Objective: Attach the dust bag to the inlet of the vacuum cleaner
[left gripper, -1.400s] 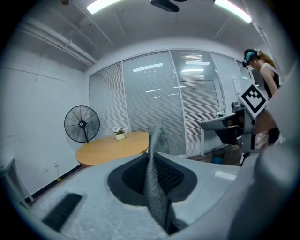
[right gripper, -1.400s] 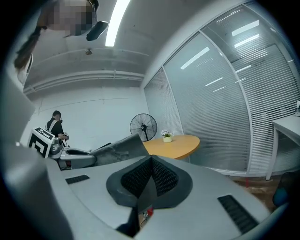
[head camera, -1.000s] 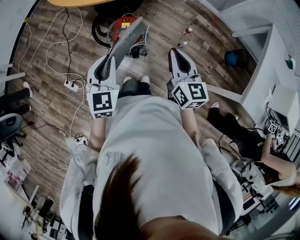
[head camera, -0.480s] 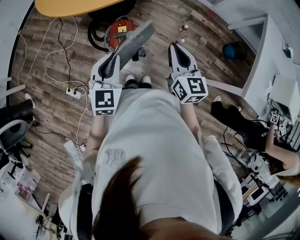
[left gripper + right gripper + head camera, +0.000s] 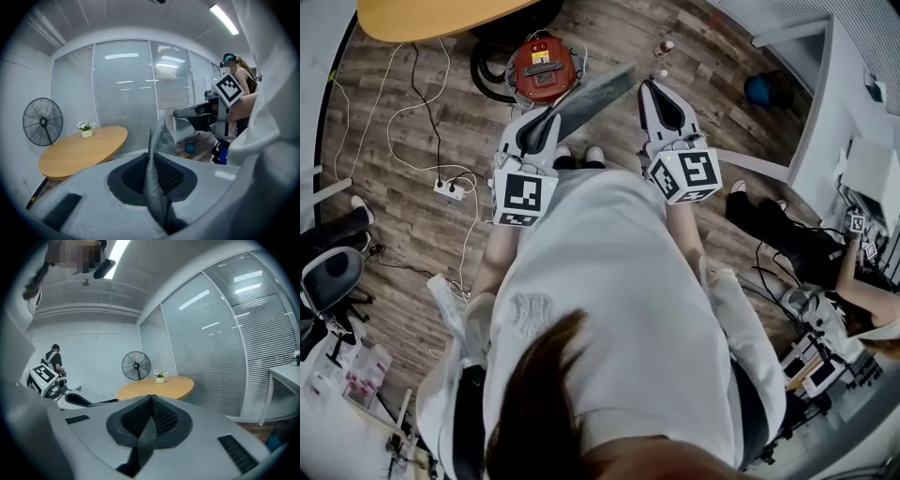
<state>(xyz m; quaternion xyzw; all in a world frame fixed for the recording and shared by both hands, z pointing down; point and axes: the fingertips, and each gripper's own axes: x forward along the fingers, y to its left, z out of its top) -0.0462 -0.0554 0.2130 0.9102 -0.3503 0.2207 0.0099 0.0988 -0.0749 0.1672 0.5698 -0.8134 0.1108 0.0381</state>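
Note:
The red vacuum cleaner (image 5: 542,67) stands on the wood floor ahead of the person's feet, with a black hose (image 5: 485,75) coiled at its left. My left gripper (image 5: 549,119) is shut on one end of the flat grey dust bag (image 5: 598,92), which sticks out to the upper right, just below the vacuum. In the left gripper view the bag (image 5: 154,187) stands edge-on between the pads of my left gripper (image 5: 151,161). My right gripper (image 5: 652,89) is shut and empty, just right of the bag's free end. In the right gripper view, that gripper (image 5: 151,401) holds nothing.
A round wooden table (image 5: 431,14) stands behind the vacuum. A power strip (image 5: 448,187) with white cables lies on the floor at left, and an office chair (image 5: 328,277) stands further left. A blue bin (image 5: 757,91), small bottles (image 5: 661,47), a white desk (image 5: 862,178) and a seated person (image 5: 797,253) are at right.
My left gripper has turned and swung the dust bag to the right, off the vacuum, which now shows in full. The right gripper has hardly shifted.

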